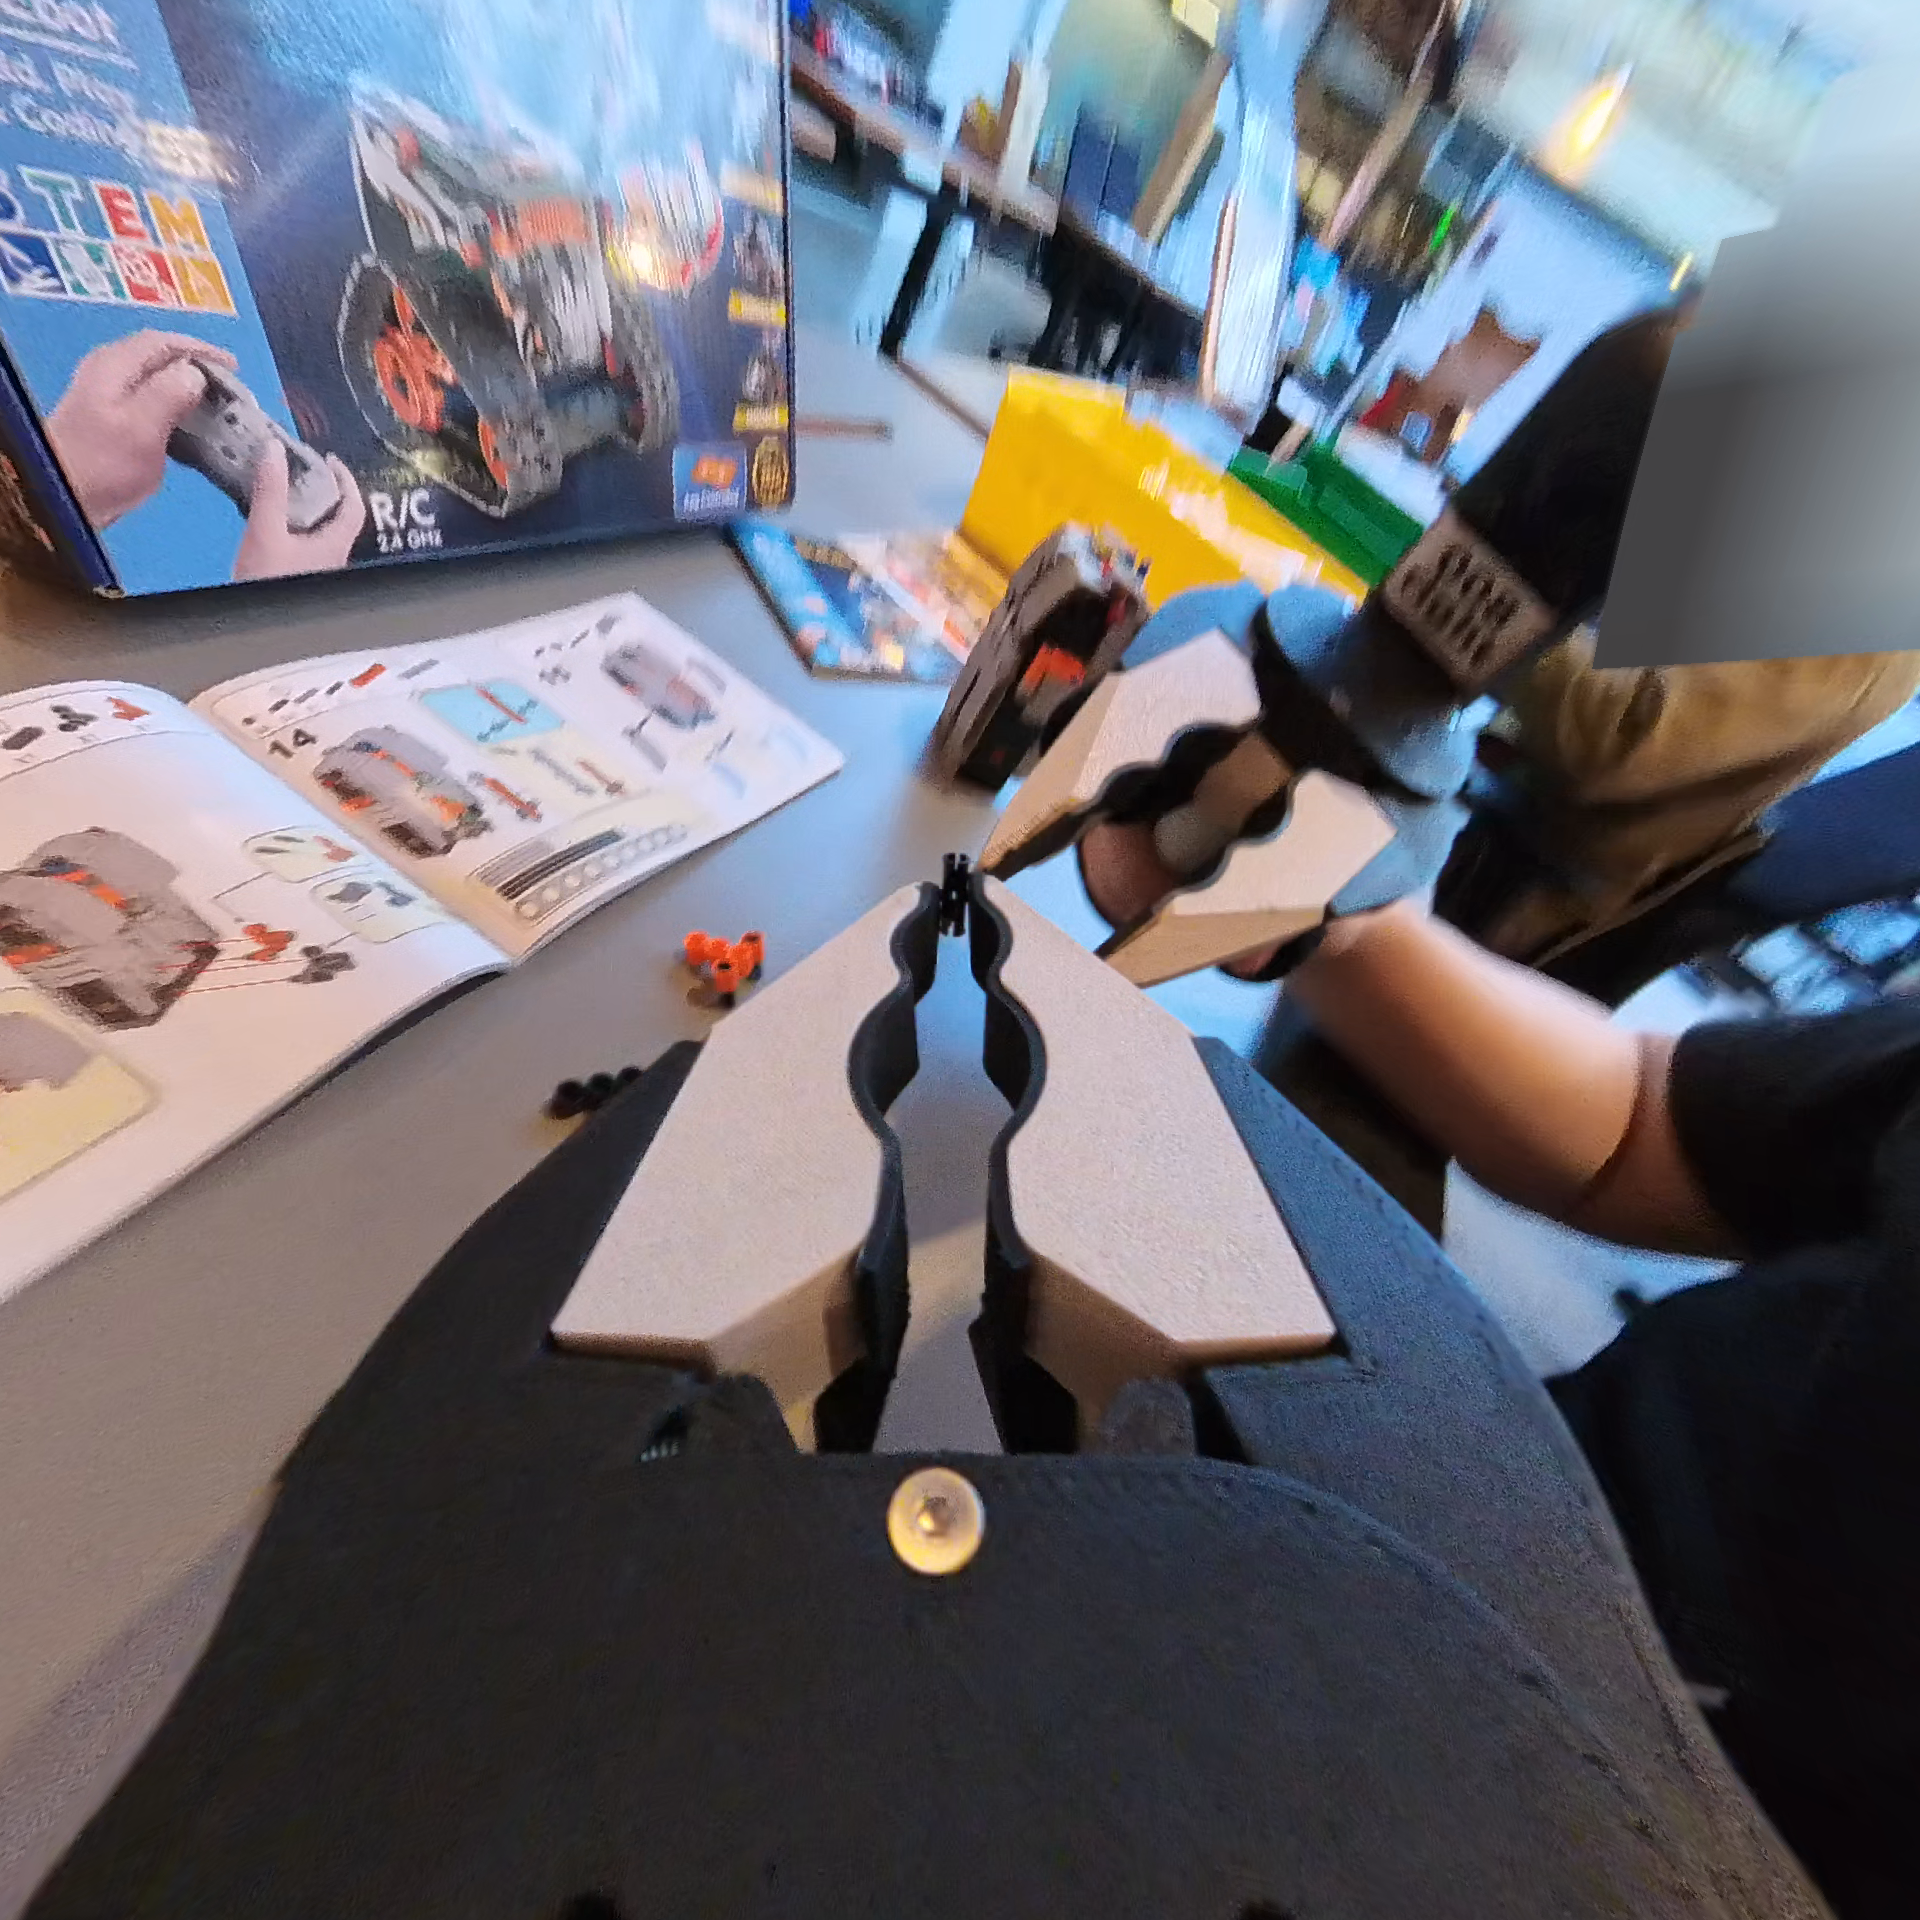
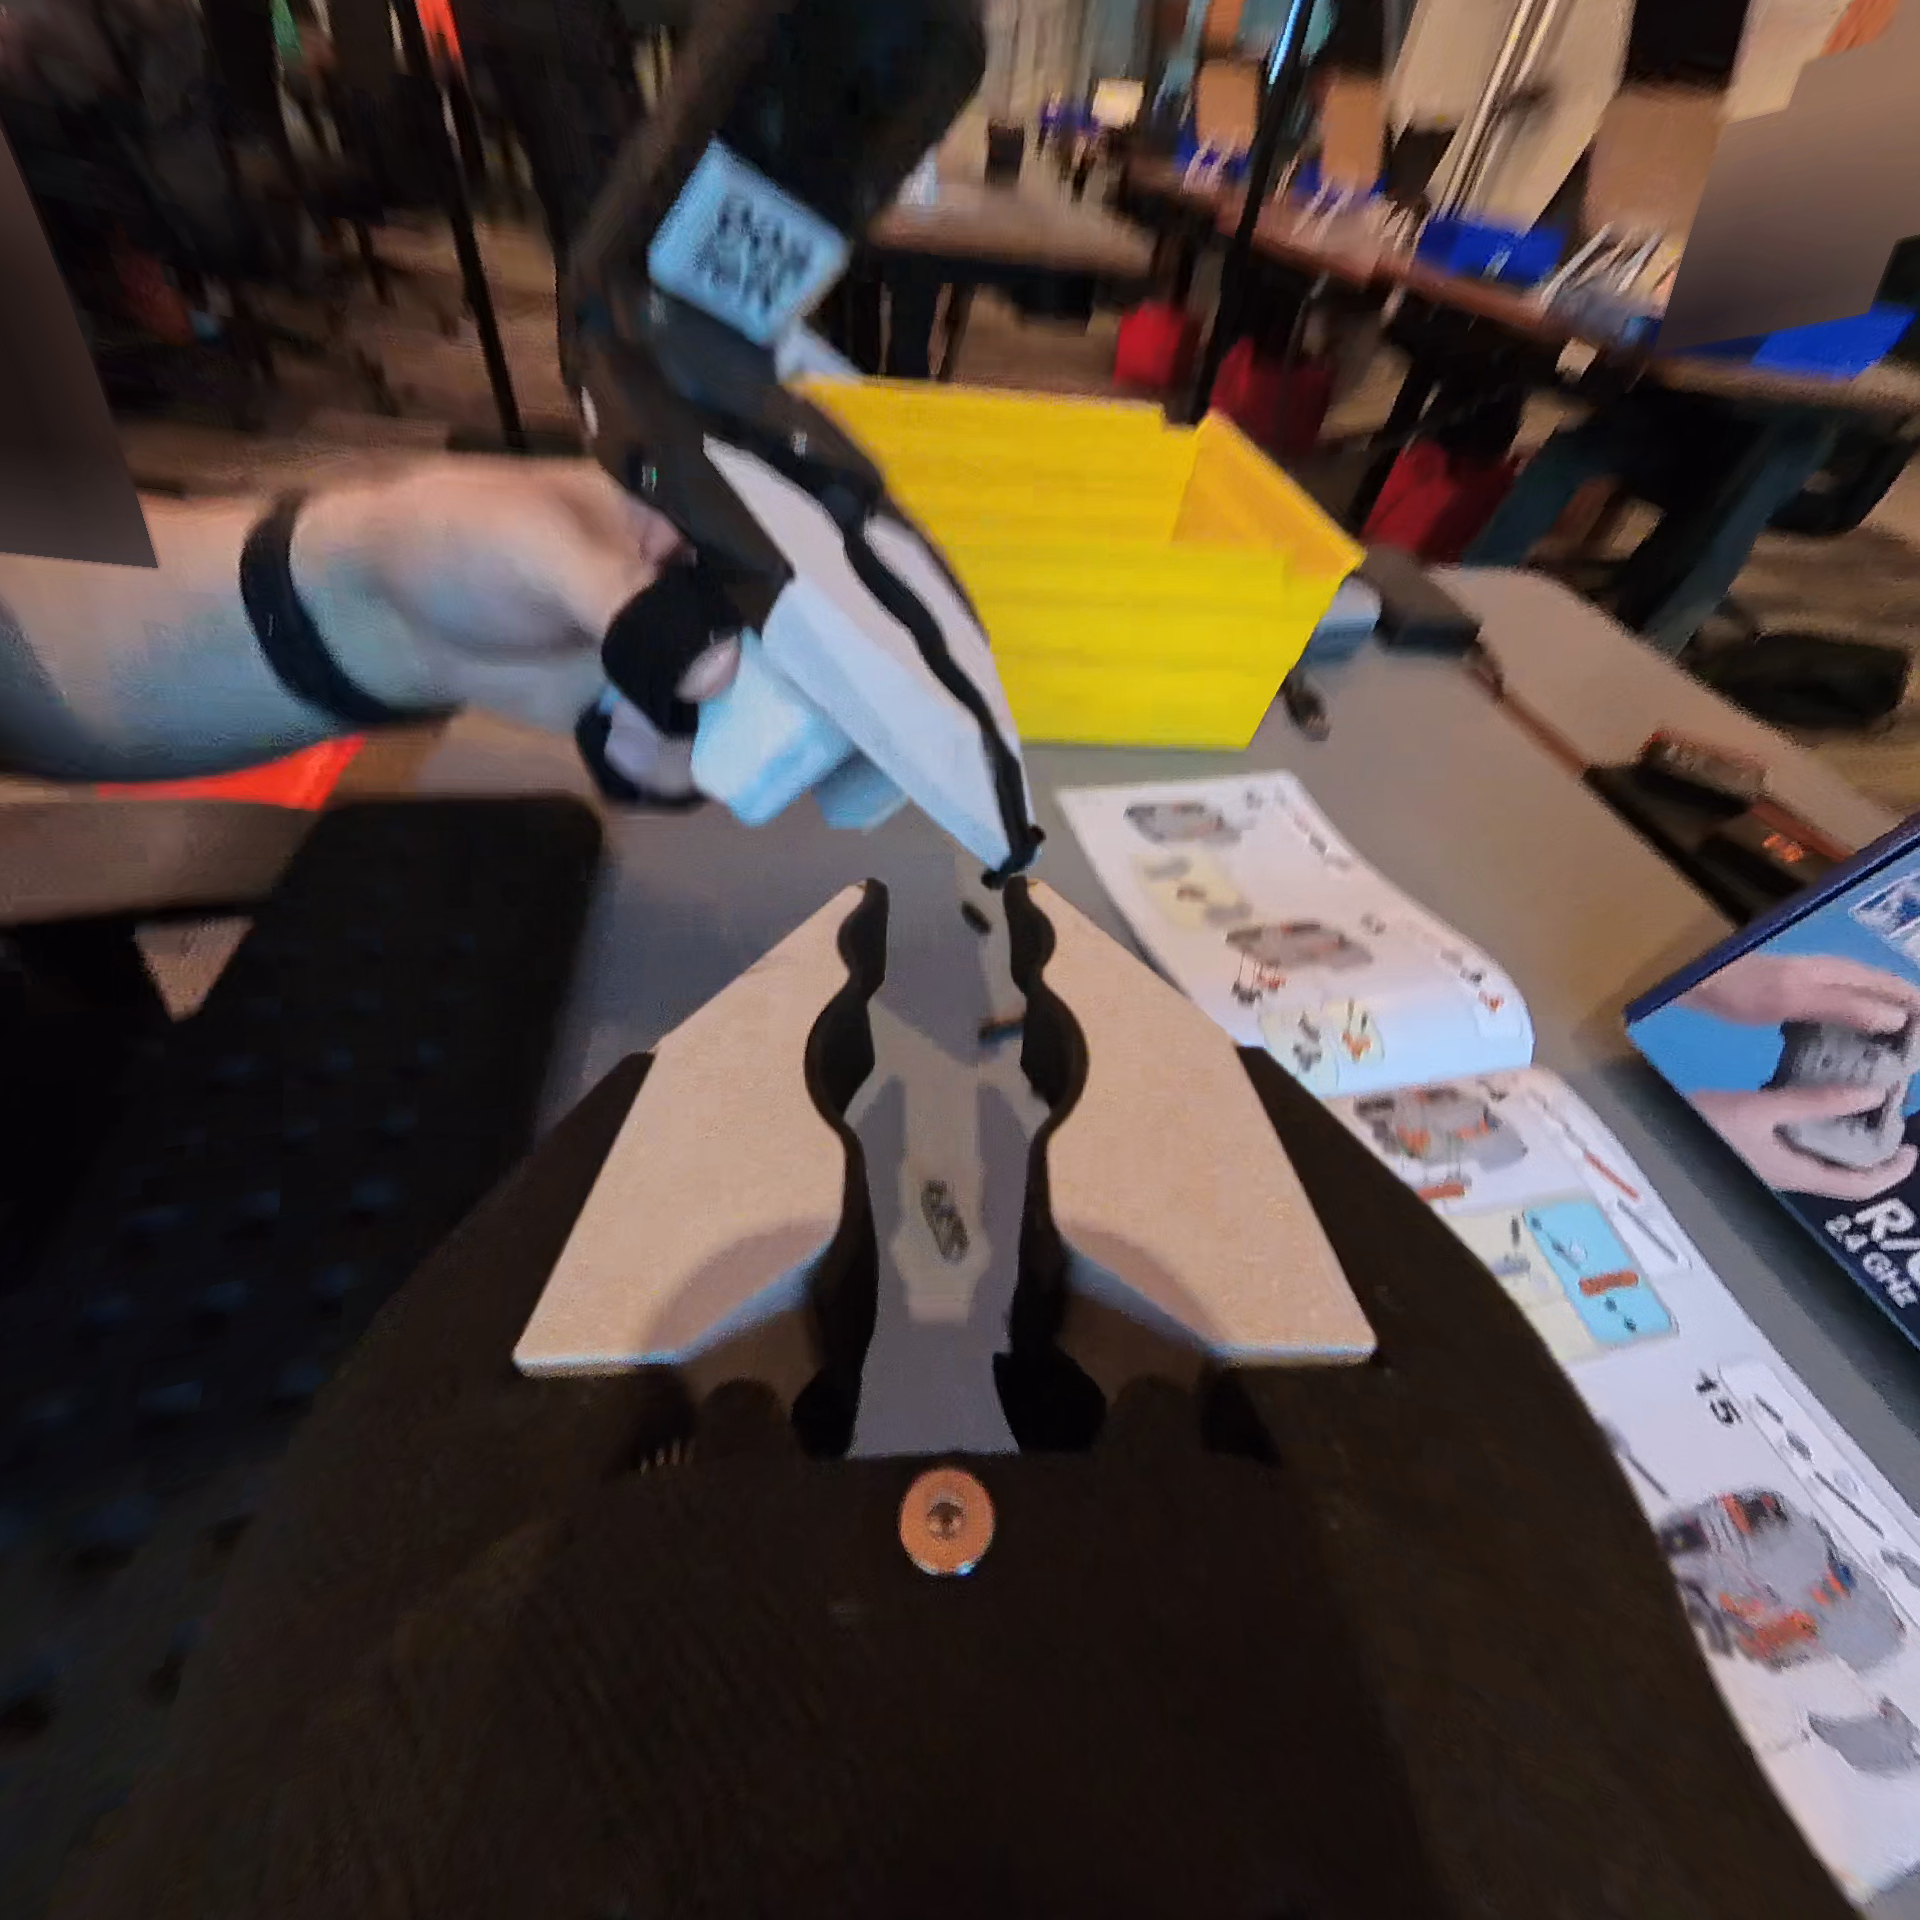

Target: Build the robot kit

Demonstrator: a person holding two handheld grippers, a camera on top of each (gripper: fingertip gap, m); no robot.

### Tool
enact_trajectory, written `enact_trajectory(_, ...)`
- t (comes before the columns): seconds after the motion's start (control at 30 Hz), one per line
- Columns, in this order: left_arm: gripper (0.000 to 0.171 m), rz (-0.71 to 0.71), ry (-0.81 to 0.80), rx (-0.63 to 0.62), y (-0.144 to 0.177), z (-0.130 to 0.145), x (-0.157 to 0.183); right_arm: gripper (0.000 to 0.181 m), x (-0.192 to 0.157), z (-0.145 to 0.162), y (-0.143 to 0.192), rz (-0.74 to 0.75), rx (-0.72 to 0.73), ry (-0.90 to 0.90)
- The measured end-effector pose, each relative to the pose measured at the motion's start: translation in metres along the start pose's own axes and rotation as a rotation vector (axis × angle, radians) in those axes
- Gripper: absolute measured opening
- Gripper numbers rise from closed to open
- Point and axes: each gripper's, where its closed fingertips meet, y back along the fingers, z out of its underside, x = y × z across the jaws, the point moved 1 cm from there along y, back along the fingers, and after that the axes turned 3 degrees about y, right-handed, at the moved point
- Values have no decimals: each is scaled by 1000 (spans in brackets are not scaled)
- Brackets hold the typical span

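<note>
My left gripper [image 1: 954,902] is shut on a small black pin [image 1: 954,885] and holds it upright above the grey table [image 1: 644,1049]. My right gripper [image 1: 1049,906] is open just to the right of it, its upper fingertip close beside the pin. In the right wrist view my right gripper [image 2: 945,888] is open and empty. There the left gripper [image 2: 1006,864] comes down from the upper left with the pin [image 2: 1027,847] at its tip, just above my right fingertip. A dark grey and orange model block [image 1: 1039,665] stands on the table behind.
An open instruction booklet [image 1: 312,831] lies left, with a blue toy box [image 1: 416,260] standing behind it. Small orange pieces [image 1: 724,961] and black pieces [image 1: 592,1091] lie near the booklet. A yellow bin [image 2: 1091,561] stands at the back. A black mat [image 2: 260,1091] lies left. Only a small space, under 4 cm, lies between the two pairs of fingers.
</note>
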Motion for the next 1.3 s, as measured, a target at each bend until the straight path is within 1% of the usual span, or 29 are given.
enact_trajectory(0.07,2,40,66,82,-1,-6,5,22,6,-7,1,76,34,21)
enact_trajectory(0.17,2,96,163,145,-2,-9,9,20,13,-10,4,174,37,82)
enact_trajectory(0.2,1,113,193,165,-2,-9,9,16,14,-11,4,197,38,92)
enact_trajectory(0.3,1,137,275,240,0,-13,7,15,16,-13,5,234,34,115)
enact_trajectory(0.4,1,151,327,301,1,-15,6,16,15,-20,5,255,64,105)
enact_trajectory(0.53,1,187,396,349,-1,-17,10,17,16,-16,0,294,34,122)
enact_trajectory(0.57,1,199,414,353,-2,-17,11,11,16,-16,-1,304,31,133)
enact_trajectory(0.63,1,216,437,374,-2,-18,11,6,17,-17,2,331,29,151)
enact_trajectory(0.7,1,232,447,376,-2,-18,11,3,18,-18,5,327,32,148)
enact_trajectory(0.83,1,277,463,369,-2,-17,13,2,16,-18,8,289,16,119)
enact_trajectory(0.9,3,299,465,344,-2,-15,14,2,14,-15,8,260,-11,124)
enact_trajectory(0.97,20,307,398,318,4,-14,12,2,16,-8,14,244,-68,102)
enact_trajectory(1.0,26,284,323,276,6,-10,11,2,19,-3,20,246,-99,102)
enact_trajectory(1.03,26,240,219,194,5,0,9,2,20,4,26,237,-136,99)
enact_trajectory(1.07,28,164,109,95,4,14,2,2,20,16,32,224,-203,77)
enact_trajectory(1.13,33,15,-96,-63,1,38,-13,2,18,47,43,196,-366,25)
enact_trajectory(1.17,33,-32,-184,-123,0,47,-18,2,14,65,48,182,-457,-7)
enact_trajectory(1.23,29,-90,-329,-240,-8,63,-25,3,9,97,55,181,-581,-29)
enact_trajectory(1.3,28,-116,-419,-350,-19,78,-30,2,5,114,55,187,-614,-62)
